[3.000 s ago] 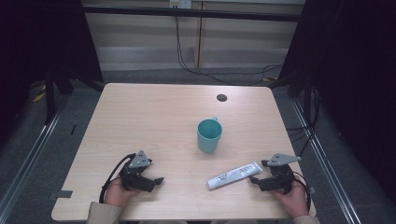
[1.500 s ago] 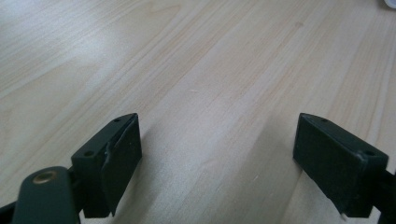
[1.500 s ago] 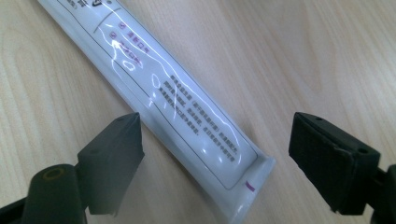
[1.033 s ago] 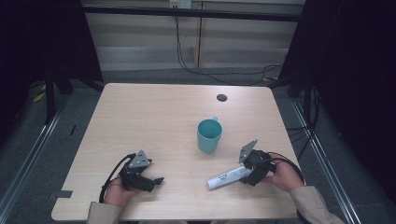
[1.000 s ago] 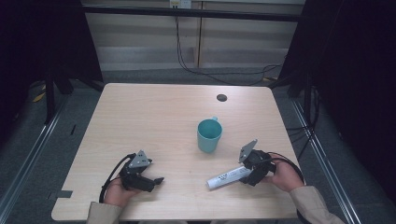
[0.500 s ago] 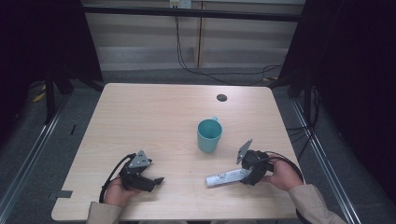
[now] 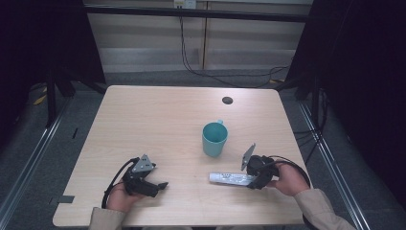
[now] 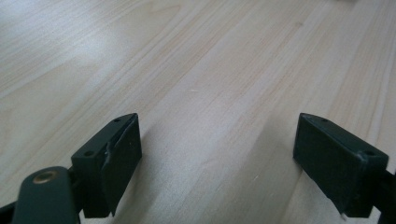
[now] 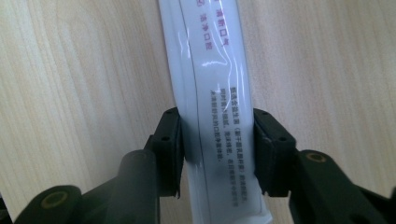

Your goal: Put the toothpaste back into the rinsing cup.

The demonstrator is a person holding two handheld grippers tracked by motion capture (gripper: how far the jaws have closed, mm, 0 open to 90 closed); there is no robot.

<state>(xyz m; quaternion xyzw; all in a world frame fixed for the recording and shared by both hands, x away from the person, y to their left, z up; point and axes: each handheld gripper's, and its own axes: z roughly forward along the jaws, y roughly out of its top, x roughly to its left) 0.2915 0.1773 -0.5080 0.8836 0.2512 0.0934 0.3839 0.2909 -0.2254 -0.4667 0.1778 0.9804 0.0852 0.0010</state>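
The right gripper has just been closing and now clasps the white tube, which lies flat near the table's front right edge. The left gripper rests spread wide over bare wood at front left. Beyond the tube stands a teal mug.

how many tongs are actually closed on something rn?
1. The right tongs, near the table's front right edge, have just been closing and pinch the white tube lying there. The left tongs, front left, stand open over bare wood.
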